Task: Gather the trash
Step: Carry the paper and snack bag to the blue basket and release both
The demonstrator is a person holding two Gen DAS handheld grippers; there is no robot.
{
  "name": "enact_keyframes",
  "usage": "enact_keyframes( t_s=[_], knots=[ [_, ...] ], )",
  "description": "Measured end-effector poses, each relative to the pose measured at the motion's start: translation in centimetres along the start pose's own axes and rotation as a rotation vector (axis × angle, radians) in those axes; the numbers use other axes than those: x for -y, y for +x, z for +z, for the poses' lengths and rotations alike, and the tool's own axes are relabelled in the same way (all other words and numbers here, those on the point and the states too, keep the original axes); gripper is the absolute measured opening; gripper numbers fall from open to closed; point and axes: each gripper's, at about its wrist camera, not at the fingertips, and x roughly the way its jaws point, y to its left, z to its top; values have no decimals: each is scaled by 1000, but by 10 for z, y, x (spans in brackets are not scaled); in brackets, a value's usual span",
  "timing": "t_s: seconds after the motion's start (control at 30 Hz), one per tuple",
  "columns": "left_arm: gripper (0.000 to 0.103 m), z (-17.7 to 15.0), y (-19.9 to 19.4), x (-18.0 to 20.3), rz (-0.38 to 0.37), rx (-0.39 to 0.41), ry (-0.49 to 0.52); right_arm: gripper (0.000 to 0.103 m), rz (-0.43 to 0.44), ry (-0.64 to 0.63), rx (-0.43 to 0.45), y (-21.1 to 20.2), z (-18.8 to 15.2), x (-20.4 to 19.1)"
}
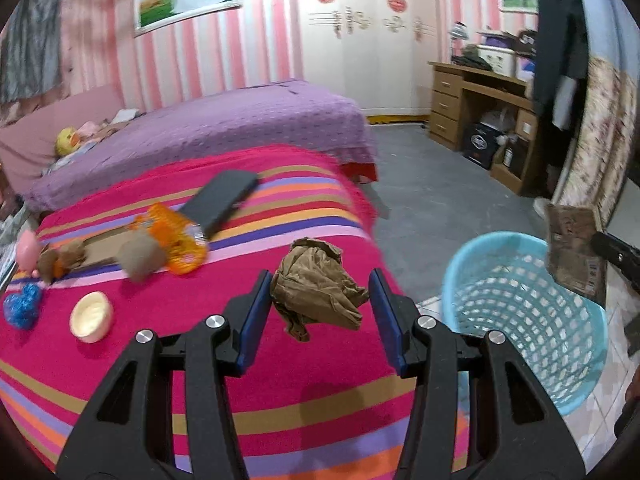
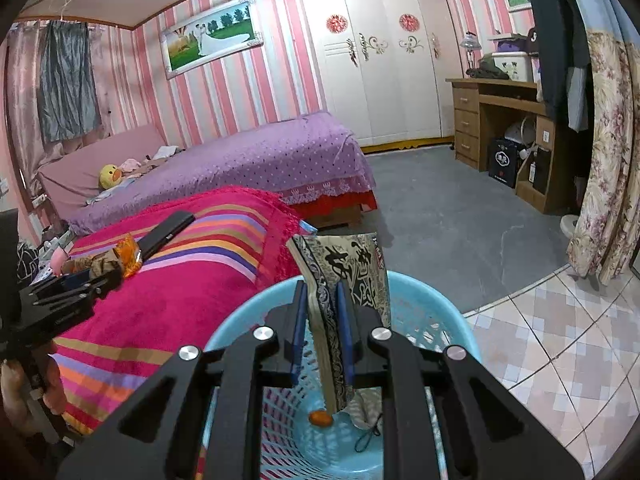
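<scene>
Left tongs (image 1: pixel 320 300) spread wide, right tongs (image 2: pixel 322 320) clamped, both level.

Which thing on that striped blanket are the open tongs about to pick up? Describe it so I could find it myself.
Start at the pink striped blanket and go to its edge nearest the blue basket. There, between the open left tongs, lies a crumpled brown paper wad. It is larger than the other brown scraps and lies alone, apart from the orange wrapper.

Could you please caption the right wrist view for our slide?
Right tongs hold a patterned packet over the blue basket.
</scene>
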Motion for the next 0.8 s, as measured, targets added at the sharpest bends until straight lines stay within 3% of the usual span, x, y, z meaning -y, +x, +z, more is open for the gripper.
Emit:
enact_keyframes(
  t_s=[0.33,0.6,0.67,0.8],
  knots=[
    [48,0,18,80,-85,-25,51,16,15,29,12,-2,-4,13],
    [49,1,32,107,-134,-52,35,16,22,41,15,-5,-9,20],
    [57,2,35,111,-164,-68,24,16,22,44,15,-5,-9,23],
    [79,3,35,112,-154,-62,35,16,33,52,22,-7,-12,28]
  ],
)
